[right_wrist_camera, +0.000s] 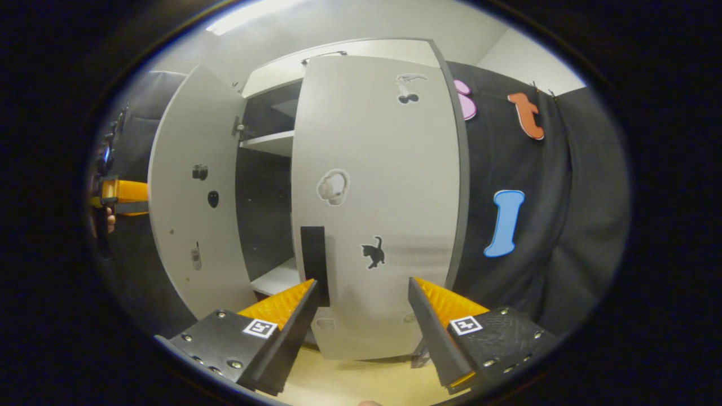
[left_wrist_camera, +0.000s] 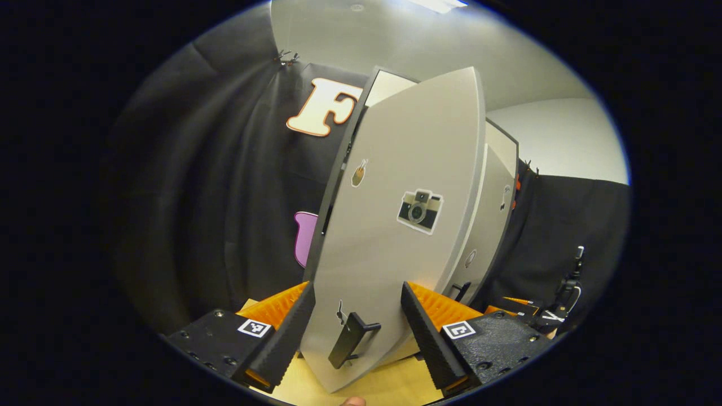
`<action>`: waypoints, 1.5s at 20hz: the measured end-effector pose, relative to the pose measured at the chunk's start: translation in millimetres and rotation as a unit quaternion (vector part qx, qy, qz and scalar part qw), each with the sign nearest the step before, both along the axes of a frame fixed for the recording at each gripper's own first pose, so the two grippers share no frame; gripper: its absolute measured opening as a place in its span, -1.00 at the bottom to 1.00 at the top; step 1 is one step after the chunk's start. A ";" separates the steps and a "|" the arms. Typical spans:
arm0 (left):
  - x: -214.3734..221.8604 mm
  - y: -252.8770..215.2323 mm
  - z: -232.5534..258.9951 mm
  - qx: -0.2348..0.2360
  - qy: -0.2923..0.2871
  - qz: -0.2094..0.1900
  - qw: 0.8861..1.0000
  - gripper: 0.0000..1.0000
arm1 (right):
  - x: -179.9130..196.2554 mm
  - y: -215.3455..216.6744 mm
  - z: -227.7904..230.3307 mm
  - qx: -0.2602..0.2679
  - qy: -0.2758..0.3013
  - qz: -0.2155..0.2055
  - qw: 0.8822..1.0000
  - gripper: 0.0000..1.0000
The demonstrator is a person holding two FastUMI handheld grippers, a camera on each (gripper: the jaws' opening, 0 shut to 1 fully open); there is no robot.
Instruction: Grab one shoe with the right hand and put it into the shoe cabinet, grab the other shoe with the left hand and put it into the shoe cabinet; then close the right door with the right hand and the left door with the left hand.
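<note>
Grey laminate shoe cabinet [right_wrist_camera: 338,51] stands against the booth wall. Its right door [right_wrist_camera: 378,197] is almost shut, its left door [left_wrist_camera: 395,225] swung wide. Both claws, left gripper [left_wrist_camera: 355,332] and right gripper [right_wrist_camera: 364,332], gape empty before the doors, presumably to push them. Shoes aren't discernible inside.

This is a staged recording booth, not a lived-in home. Black cloth drapes [right_wrist_camera: 564,225], clipped up at their top edge, hang as walls behind a small pale-grey two-door shoe cabinet [right_wrist_camera: 378,186] dotted with stickers. The cabinet stands on a light wooden surface [right_wrist_camera: 350,383], under a plain white ceiling [left_wrist_camera: 361,39] with a bright strip light [left_wrist_camera: 437,4].
</note>
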State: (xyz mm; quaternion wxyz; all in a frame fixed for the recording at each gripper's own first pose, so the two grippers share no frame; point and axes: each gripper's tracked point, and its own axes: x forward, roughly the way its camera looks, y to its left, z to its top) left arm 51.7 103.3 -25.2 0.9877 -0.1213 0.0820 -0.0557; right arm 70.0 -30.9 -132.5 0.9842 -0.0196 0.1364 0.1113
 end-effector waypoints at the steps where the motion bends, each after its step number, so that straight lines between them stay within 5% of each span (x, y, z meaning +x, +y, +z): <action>1: 4.9 2.1 -1.0 0.002 -0.002 0.005 1.000 0.90 | -3.7 -6.1 -1.4 0.002 0.000 -0.010 1.000 0.86; 8: 21.0 -9.8 -13.0 -0.013 -0.006 -0.008 1.000 0.90 | -19.8 -37.1 -2.8 0.041 0.008 -0.056 0.998 0.86; 9: 23.4 -16.5 -17.8 -0.008 -0.003 -0.015 1.000 0.90 | -20.0 -39.1 1.3 0.038 0.002 -0.059 0.998 1.00; 14: 32.6 -75.6 -35.4 -0.034 0.009 -0.075 0.997 0.90 | -31.0 -46.5 1.5 -0.001 -0.011 -0.071 0.997 0.86; 16: 51.4 -90.3 -45.4 -0.025 0.009 -0.067 0.997 1.00 | -39.2 -57.3 -2.6 -0.032 -0.012 -0.083 0.996 0.94; 17: 57.0 -96.2 -51.4 -0.015 0.010 -0.066 0.998 0.77 | -45.1 -61.3 -5.3 -0.040 -0.011 -0.087 0.995 0.94; 18: 62.2 -104.6 -55.9 -0.015 0.008 -0.068 0.998 0.90 | -51.1 -65.4 -6.5 -0.042 -0.010 -0.090 0.995 0.86; 30: 120.1 -132.7 -64.5 0.043 -0.010 -0.058 0.997 0.83 | -124.3 -153.6 -11.6 -0.007 0.004 -0.210 0.978 0.94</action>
